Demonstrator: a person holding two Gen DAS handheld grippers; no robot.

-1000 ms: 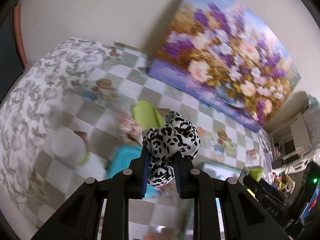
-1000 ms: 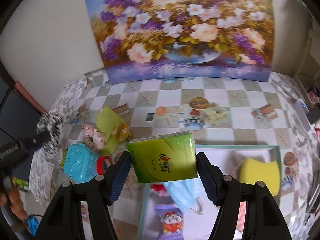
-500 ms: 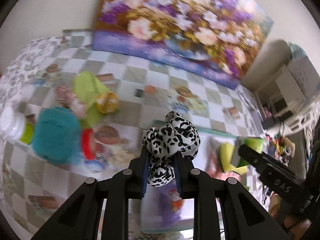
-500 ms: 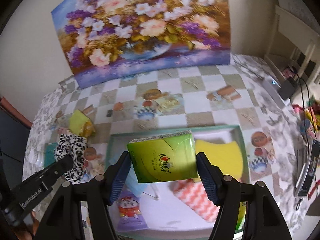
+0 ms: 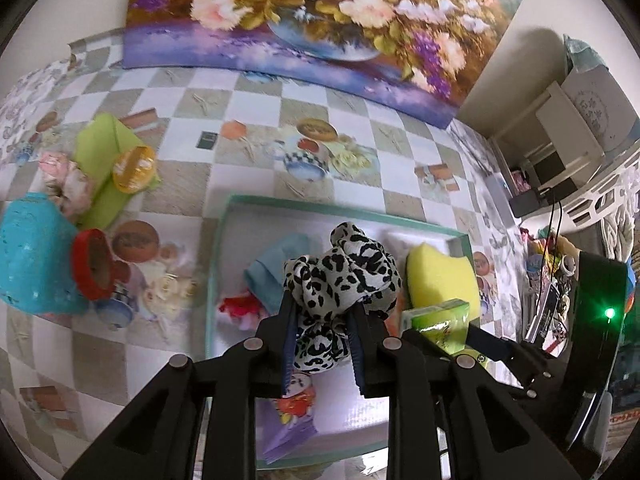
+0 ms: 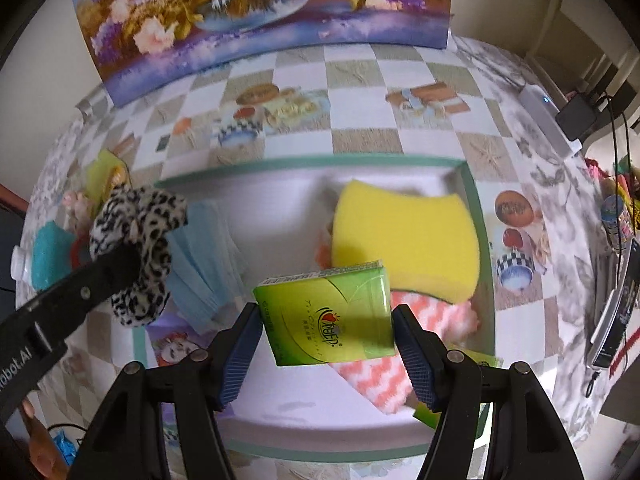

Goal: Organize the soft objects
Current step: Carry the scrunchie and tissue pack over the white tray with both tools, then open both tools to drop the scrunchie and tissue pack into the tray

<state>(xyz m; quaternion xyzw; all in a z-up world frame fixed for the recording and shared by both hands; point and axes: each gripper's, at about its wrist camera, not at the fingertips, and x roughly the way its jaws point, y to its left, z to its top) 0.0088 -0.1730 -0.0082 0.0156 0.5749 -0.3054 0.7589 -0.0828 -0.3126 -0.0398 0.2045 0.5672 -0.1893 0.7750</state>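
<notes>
My left gripper (image 5: pixel 320 344) is shut on a black-and-white leopard scrunchie (image 5: pixel 344 276) and holds it above the white tray with a green rim (image 5: pixel 344 210). The scrunchie also shows in the right wrist view (image 6: pixel 136 232). My right gripper (image 6: pixel 328 332) is shut on a green tissue pack (image 6: pixel 328 312), held above the same tray (image 6: pixel 312 162); the pack also shows in the left wrist view (image 5: pixel 440 320). In the tray lie a yellow sponge (image 6: pixel 404 236), a blue face mask (image 6: pixel 200 256), a pink-and-white cloth (image 6: pixel 384 368) and a purple packet (image 5: pixel 292 420).
Left of the tray on the checked tablecloth lie a teal container with a red ring (image 5: pixel 36 256), a green cloth (image 5: pixel 104 168) with a yellow disc (image 5: pixel 134 164), and a pink floral item (image 5: pixel 66 178). A flower painting (image 5: pixel 312 20) leans on the back wall. Electronics and cables (image 6: pixel 576 112) lie at the right.
Both grippers have moved right and over the tray, still holding the scrunchie and the tissue pack. They are now close together above it.
</notes>
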